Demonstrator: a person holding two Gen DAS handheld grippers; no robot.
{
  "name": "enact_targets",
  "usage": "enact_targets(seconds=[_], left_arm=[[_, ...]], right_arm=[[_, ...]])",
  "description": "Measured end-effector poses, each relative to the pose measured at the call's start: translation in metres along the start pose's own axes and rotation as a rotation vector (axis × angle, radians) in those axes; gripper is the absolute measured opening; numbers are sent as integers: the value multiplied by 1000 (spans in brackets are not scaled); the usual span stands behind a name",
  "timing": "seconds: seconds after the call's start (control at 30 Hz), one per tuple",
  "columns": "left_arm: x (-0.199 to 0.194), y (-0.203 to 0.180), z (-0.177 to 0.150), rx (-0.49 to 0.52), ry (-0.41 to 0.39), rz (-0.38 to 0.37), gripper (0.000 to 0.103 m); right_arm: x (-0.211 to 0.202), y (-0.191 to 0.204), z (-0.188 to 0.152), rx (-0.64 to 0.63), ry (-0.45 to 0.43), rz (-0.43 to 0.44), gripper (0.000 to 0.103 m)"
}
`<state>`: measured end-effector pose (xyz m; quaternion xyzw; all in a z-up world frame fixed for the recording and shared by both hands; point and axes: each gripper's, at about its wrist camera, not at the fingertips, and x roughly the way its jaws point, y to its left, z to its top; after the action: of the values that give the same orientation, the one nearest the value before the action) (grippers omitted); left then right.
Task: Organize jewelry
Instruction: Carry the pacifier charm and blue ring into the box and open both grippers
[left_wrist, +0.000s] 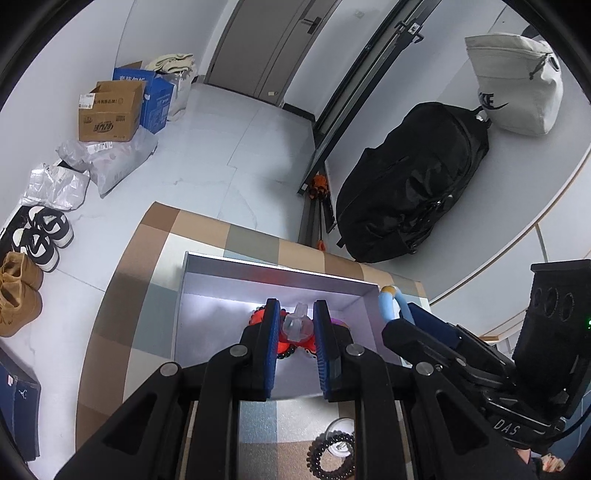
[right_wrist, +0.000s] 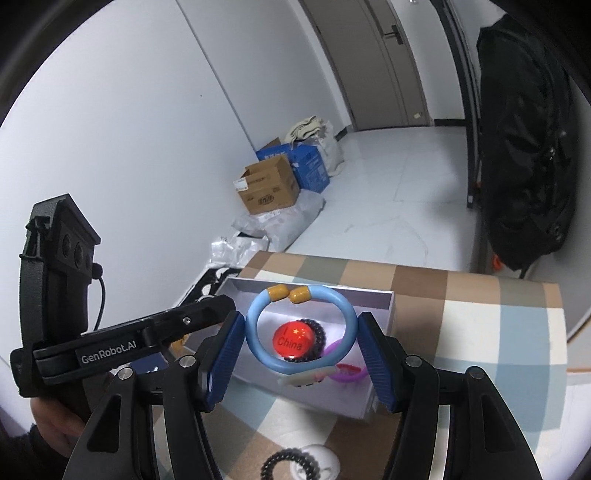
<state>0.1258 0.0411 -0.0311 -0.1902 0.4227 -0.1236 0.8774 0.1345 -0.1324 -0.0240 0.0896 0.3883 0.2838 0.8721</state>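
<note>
Two hand-held grippers work over a table (left_wrist: 122, 295) covered in a brown, tan and pale blue checked cloth. On a white ledge at the far right lies a big black backpack (left_wrist: 417, 184), with a grey bag (left_wrist: 517, 85) behind it bearing a partly hidden black swoosh logo. On the floor at the far left stand a brown carton (left_wrist: 110, 114) and a blue carton (left_wrist: 159, 99), both printed with Chinese characters too small to read.

An open grey box (right_wrist: 373, 295) sits on the table. Inside it rest a red badge (right_wrist: 293, 341) reading "I China" with yellow stars, a ring of dark beads (right_wrist: 317, 332) and a purple ring (right_wrist: 347, 376).

Over the box, the right hand-held gripper (right_wrist: 301, 350), jaws about half apart, grips a light blue bangle (right_wrist: 301, 328) with two amber end caps by its outer sides. The left hand-held gripper (left_wrist: 295, 325), jaws narrow, pinches a small clear plastic piece (left_wrist: 295, 325) above the box; its side reads "GenRobot.AI", and the right one shows "DAS".

Near the table's front edge lies a black coiled hair tie (left_wrist: 332, 454) on a small clear round piece (left_wrist: 338, 434).
</note>
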Motion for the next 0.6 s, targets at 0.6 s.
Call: enact_targets(seconds=[0.6], left_arm=[[18,2,5,-15,41,22,13]], right_arm=[[21,-12,1,0,53,34,62]])
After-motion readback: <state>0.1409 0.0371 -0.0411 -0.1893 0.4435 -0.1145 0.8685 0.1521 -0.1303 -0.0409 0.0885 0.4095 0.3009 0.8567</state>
